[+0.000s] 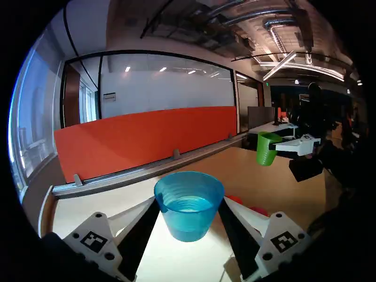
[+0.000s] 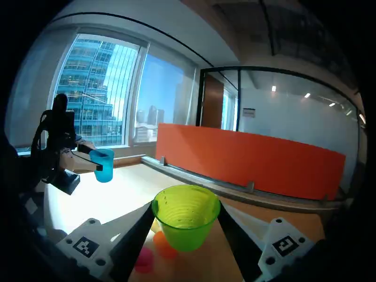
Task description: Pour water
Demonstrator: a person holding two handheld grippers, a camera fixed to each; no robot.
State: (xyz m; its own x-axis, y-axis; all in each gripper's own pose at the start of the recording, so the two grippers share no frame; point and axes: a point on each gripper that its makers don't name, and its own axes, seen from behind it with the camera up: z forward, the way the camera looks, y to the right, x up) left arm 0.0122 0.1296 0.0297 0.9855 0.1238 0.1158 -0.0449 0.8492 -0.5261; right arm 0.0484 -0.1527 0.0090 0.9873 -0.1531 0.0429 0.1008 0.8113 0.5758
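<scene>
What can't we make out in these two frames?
- Left gripper view: red and pink items, mostly behind the blue translucent plastic cup and the left tool; shape unclear.
- Right gripper view: whether the green translucent plastic cup in the right tool holds water; its tint hides any level.
- Right gripper view: orange and pink round pieces below it, partly covered by that cup.

A small orange round thing (image 2: 163, 245) and a small pink round thing (image 2: 144, 260) lie partly hidden by the translucent green plastic cup (image 2: 186, 216) and a finger (image 2: 131, 242); their kind is unclear.
</scene>
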